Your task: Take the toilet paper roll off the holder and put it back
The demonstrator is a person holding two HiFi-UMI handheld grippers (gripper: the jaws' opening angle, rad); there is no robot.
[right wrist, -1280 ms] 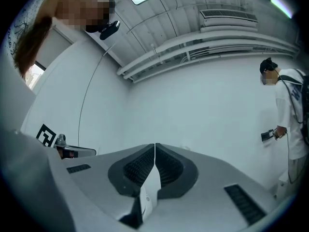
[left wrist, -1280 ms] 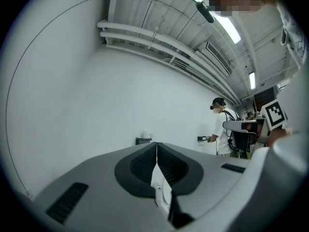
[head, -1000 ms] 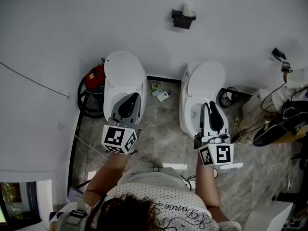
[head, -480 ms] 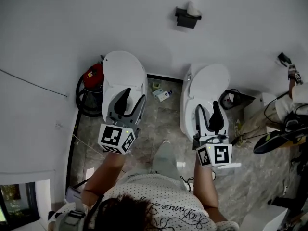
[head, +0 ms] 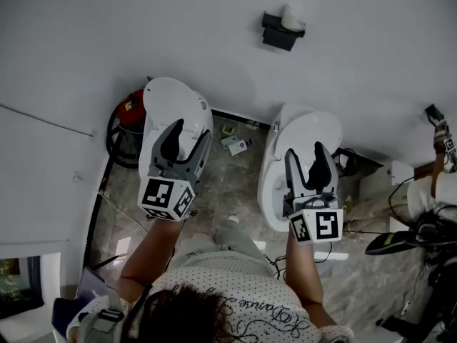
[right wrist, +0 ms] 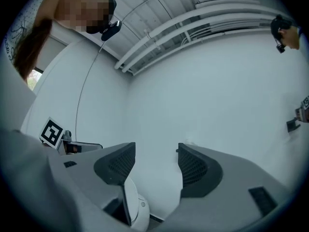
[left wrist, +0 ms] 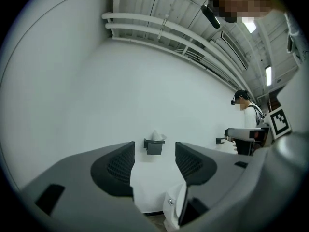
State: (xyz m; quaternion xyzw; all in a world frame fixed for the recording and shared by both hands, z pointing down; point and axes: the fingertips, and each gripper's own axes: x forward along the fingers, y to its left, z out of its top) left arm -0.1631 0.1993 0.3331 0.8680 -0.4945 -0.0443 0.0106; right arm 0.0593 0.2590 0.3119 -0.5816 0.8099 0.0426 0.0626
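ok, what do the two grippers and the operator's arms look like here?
The left gripper and right gripper match: grey bodies, two curved jaws with black meshed pads, a white cube with black square markers at each rear. Both sets of jaws are opening, nothing between them. The arms are bare below a white top with small dark dots and cursive print.
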